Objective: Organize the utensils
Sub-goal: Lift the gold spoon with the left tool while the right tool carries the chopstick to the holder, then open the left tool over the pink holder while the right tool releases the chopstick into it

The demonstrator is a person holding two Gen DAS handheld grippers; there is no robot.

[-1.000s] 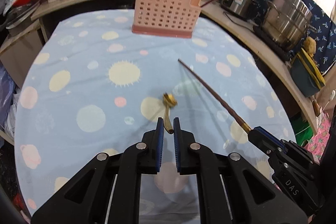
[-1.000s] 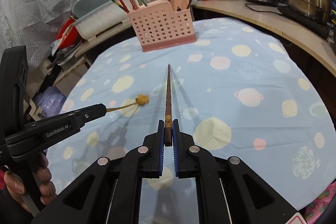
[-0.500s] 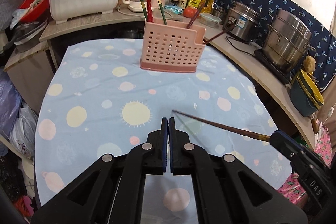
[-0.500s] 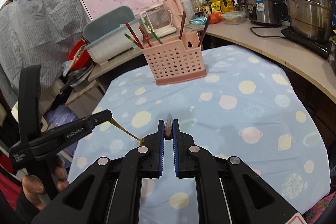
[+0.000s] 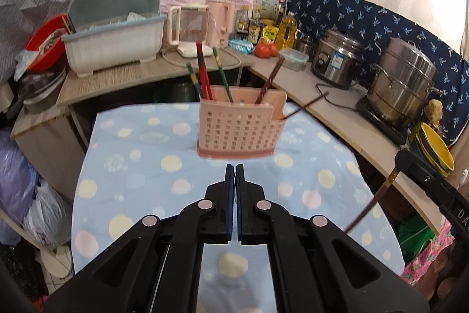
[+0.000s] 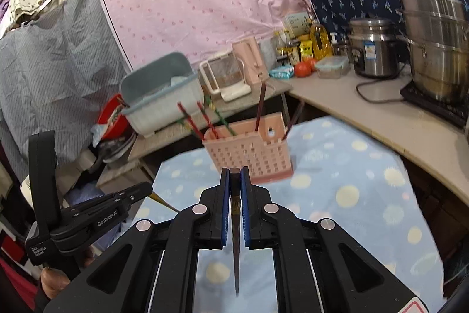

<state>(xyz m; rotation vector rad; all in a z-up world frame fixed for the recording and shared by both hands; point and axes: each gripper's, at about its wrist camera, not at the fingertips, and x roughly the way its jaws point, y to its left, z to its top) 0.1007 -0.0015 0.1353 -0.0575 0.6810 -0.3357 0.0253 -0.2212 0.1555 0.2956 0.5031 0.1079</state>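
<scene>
Whereas a second ago both tools sat low over the desk, the left hand-held gripper now rides higher, pinching a gold spoon, and the right hand-held gripper clamps a brown chopstick. At twelve o'clock the pink caddy holds red and green chopsticks, with pots at two o'clock.

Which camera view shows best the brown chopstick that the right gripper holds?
The left wrist view: there the brown chopstick shows from the side, slanting down from the right gripper. The right wrist view looks along it, so it appears foreshortened between the shut jaws, its tip pointing toward the camera.
</scene>
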